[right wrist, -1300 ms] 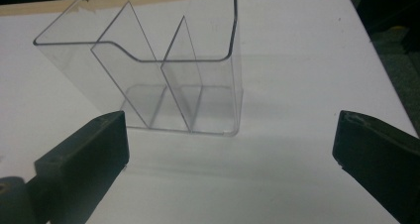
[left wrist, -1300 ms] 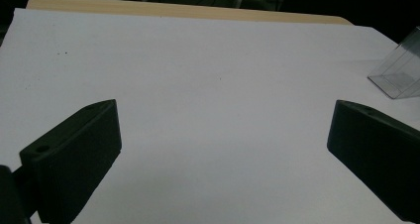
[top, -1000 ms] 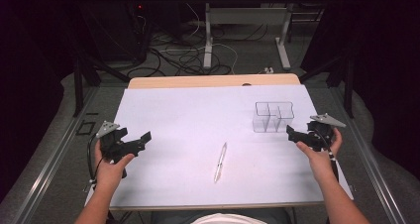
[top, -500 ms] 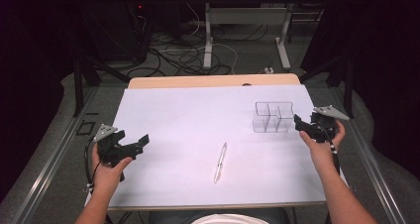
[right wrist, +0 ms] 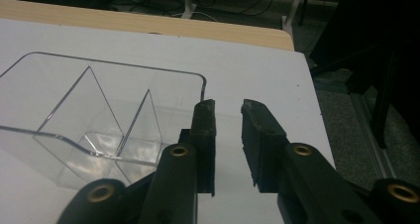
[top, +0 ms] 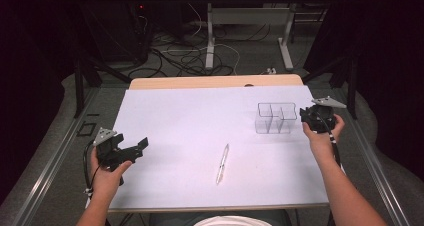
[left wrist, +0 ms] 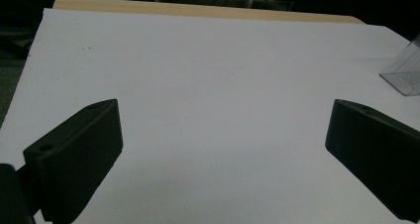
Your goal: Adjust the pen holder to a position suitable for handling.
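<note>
A clear plastic organizer (top: 274, 117) with several compartments stands on the white sheet at the right. My right gripper (top: 305, 117) hovers just off its right side. In the right gripper view its jaws (right wrist: 228, 130) stand a narrow gap apart with only white sheet between them, and the left jaw is by the organizer's (right wrist: 99, 100) right wall. A silver pen (top: 222, 163) lies near the middle front of the sheet. My left gripper (top: 139, 150) is at the sheet's left edge, wide open and holding nothing (left wrist: 223, 135). A corner of the organizer (left wrist: 403, 73) appears far off at the right.
The white sheet (top: 200, 116) covers a wooden table whose far edge (top: 215, 81) is bare. Beyond it lie cables and table legs on a dark floor. A metal rail (top: 50, 171) runs along the left side.
My right gripper has moved away from the person, up alongside the organizer's right side. My left gripper has drifted slightly back toward the near-left edge, staying wide open.
</note>
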Demonstrator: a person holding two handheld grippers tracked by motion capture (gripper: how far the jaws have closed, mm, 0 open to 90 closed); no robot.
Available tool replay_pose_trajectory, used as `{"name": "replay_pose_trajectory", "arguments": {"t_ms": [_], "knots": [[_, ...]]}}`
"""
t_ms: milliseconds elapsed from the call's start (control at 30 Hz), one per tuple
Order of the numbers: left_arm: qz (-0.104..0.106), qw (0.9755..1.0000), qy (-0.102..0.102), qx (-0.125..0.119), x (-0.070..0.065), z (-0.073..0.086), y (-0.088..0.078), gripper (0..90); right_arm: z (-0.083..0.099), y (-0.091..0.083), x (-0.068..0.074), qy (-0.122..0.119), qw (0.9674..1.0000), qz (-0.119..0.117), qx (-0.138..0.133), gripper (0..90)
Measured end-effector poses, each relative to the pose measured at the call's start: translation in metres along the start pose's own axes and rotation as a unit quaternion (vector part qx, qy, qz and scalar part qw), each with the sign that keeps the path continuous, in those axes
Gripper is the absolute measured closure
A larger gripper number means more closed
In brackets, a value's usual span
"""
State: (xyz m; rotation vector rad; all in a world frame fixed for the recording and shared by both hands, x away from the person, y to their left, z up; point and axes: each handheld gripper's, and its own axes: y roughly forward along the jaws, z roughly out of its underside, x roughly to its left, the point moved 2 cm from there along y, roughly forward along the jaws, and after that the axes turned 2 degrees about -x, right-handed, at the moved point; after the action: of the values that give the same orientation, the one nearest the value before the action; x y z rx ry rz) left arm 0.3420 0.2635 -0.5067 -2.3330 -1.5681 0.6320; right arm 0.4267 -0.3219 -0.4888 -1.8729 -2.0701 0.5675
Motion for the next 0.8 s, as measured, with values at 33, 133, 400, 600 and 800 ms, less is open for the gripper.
{"name": "replay_pose_trajectory", "arguments": {"t_ms": [33, 133, 400, 600, 800], "knots": [[0.0, 1.0, 0.0, 0.0, 0.0, 0.0, 0.0, 1.1, -0.002, 0.001, 0.001, -0.002, 1.0, 0.001, 0.003, 79.2], [-0.002, 1.0, 0.001, 0.004, 0.001, 0.001, 0.0, 1.1, -0.006, 0.008, 0.002, -0.003, 0.9999, 0.0, 0.013, 84.3], [-0.005, 1.0, -0.006, 0.002, 0.003, 0.002, -0.001, 1.1, -0.013, 0.026, -0.002, 0.027, 0.9994, 0.009, 0.019, 90.0], [-0.012, 0.9999, -0.007, 0.003, 0.005, 0.003, -0.001, 1.2, -0.008, 0.036, -0.009, 0.04, 0.9989, 0.007, 0.022, 90.0], [-0.021, 0.9997, -0.006, 0.007, 0.006, 0.004, -0.001, 1.6, -0.001, 0.038, -0.013, 0.051, 0.9982, -0.004, 0.032, 90.0]]}}
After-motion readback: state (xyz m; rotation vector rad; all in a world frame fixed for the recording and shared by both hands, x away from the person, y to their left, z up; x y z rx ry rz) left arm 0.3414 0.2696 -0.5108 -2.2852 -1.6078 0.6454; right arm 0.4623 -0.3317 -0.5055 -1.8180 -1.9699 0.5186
